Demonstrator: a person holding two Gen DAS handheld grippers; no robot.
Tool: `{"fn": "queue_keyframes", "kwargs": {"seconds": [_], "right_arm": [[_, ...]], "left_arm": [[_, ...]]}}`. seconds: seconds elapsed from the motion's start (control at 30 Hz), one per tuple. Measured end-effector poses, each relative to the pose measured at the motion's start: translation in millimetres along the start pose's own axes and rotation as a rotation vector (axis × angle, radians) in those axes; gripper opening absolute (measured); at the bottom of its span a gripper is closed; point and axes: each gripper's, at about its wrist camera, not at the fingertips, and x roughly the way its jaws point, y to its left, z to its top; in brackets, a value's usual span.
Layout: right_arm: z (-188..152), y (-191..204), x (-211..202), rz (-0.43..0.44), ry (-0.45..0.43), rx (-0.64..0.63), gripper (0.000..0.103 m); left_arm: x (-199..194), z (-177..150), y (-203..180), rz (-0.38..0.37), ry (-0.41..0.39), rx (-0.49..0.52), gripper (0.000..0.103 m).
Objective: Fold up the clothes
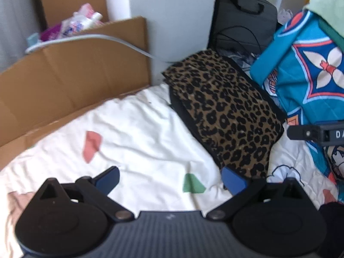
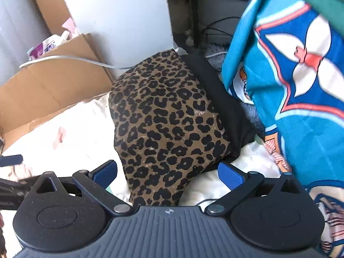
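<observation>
Left wrist view: left gripper (image 1: pixel 171 180), jaws spread and empty, above white bedsheet (image 1: pixel 139 129); folded leopard-print garment (image 1: pixel 225 109) ahead-right, its near corner beside right fingertip (image 1: pixel 233 181); cardboard box (image 1: pixel 71 79) bounding sheet at left, blue patterned blanket (image 1: pixel 309 68) at right.

Right wrist view: right gripper (image 2: pixel 167 175), jaws spread, straddling near edge of leopard-print garment (image 2: pixel 167 116), gripping nothing; black trim (image 2: pixel 223 103) along right edge; blanket (image 2: pixel 296 86) close alongside.

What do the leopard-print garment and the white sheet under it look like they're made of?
Leopard-print garment: looks like a soft matte woven fabric, maybe fine corduroy, going by faint ribbing, with a plain black fabric edge. White sheet: thin matte cloth, probably cotton, judging by its fine creases. Neither can be confirmed from the pictures.
</observation>
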Motion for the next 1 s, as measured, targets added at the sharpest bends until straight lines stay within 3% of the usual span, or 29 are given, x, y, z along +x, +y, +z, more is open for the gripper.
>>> {"fn": "queue_keyframes", "kwargs": {"seconds": [0.4, 0.67, 0.87, 1.0], "right_arm": [[7, 27, -94, 0.056, -0.019, -0.066, 0.103], [16, 48, -158, 0.092, -0.051, -0.139, 0.103], [37, 59, -226, 0.163, -0.082, -0.152, 0.103], [58, 64, -279, 0.161, -0.136, -0.166, 0.103]], "left_arm": [[-95, -17, 18, 0.079, 0.000, -0.049, 0.102], [-167, -37, 28, 0.122, -0.025, -0.141, 0.102], [-236, -51, 34, 0.135, -0.061, -0.187, 0.102], [-287, -57, 37, 0.157, -0.093, -0.218, 0.102]]}}
